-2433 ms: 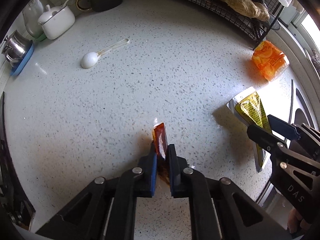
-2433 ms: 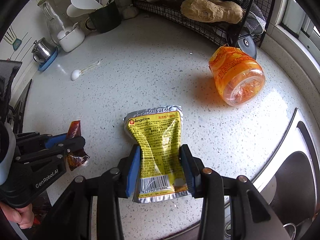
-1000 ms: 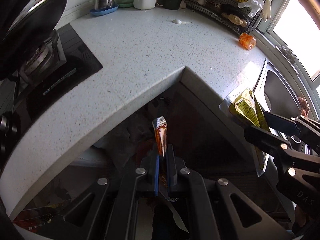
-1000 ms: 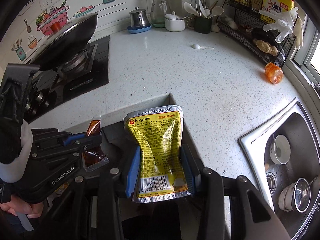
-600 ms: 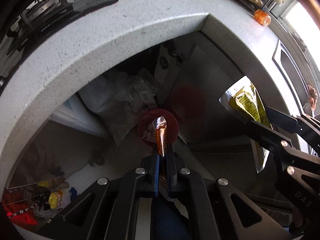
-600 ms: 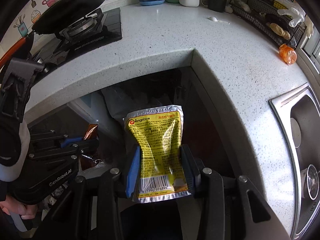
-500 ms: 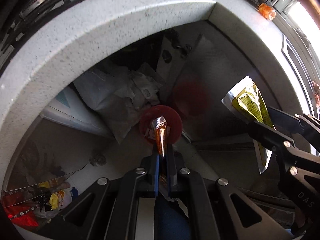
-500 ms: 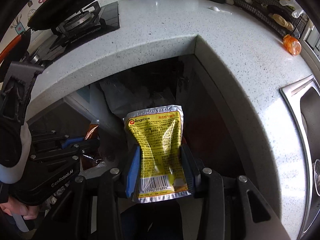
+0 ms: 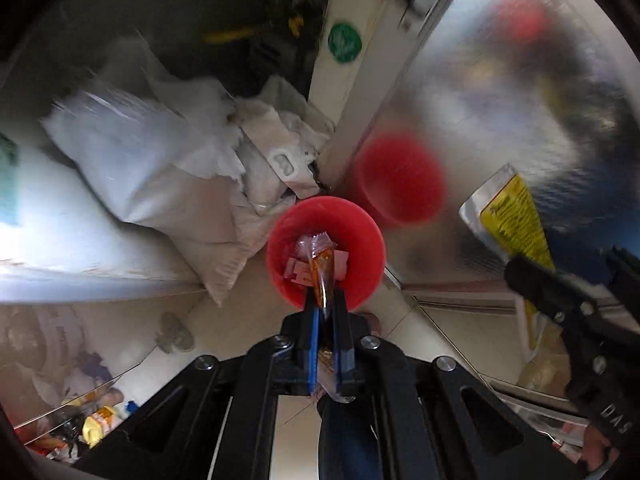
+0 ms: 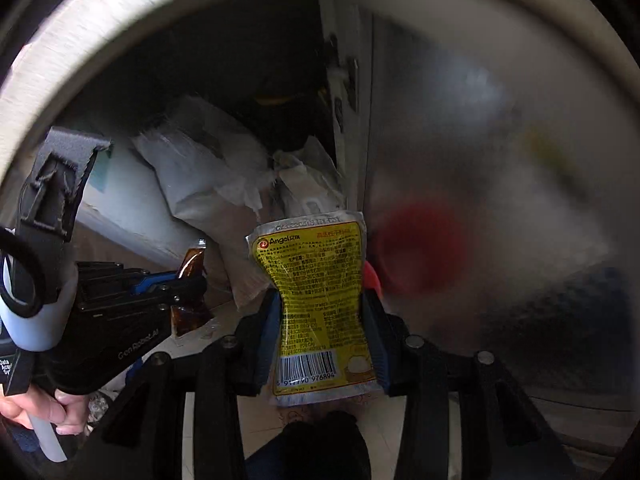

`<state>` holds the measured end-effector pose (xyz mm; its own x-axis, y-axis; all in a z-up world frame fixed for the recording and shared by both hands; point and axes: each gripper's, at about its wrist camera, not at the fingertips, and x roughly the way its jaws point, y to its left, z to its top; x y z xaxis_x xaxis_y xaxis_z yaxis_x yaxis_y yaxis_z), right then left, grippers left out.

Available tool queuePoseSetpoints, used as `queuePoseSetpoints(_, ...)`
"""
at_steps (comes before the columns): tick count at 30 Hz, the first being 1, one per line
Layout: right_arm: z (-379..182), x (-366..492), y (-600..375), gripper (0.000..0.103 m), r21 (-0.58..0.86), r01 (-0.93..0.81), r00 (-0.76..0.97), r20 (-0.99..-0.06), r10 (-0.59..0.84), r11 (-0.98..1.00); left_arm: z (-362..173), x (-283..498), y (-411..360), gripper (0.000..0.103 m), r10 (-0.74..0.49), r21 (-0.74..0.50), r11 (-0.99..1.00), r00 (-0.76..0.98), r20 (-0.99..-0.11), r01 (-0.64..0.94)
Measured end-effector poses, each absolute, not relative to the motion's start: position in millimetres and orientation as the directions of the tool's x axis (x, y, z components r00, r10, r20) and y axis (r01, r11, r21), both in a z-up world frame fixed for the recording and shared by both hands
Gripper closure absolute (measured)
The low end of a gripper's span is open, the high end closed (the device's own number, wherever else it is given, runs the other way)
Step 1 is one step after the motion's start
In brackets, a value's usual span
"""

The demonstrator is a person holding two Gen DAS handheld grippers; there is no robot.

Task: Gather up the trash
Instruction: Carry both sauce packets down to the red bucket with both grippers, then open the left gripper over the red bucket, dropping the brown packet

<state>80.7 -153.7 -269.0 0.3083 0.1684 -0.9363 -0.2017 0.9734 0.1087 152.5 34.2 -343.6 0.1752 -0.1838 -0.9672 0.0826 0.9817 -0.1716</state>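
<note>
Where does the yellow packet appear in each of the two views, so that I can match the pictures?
Left wrist view: the yellow packet is at the right edge, held by the right tongs, to the right of the red bin.
Right wrist view: the packet is in the centre, gripped between the blue pads.
Shared landmark: the white bags on the floor, left of the packet.
</note>
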Motion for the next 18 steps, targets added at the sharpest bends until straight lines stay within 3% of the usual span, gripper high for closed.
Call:
queuePoseSetpoints(7, -347.0, 107.0, -161.7, 0.065, 0.134, -0.148, 0.276, -0.946, 0.171, 0.980, -411.6, 175.8, 19.9, 0.098, -0.182, -0.167, 0.979, 0.132, -0.974, 0.118)
queuePoseSetpoints(18, -391.8, 118.9, -172.8, 0.065, 0.116, -0.093, 0.261, -0.956, 0.137, 0.989, -452.8, 192.3, 5.0, 0.096, -0.188, -0.176, 0.976, 0.087, -0.978, 0.132)
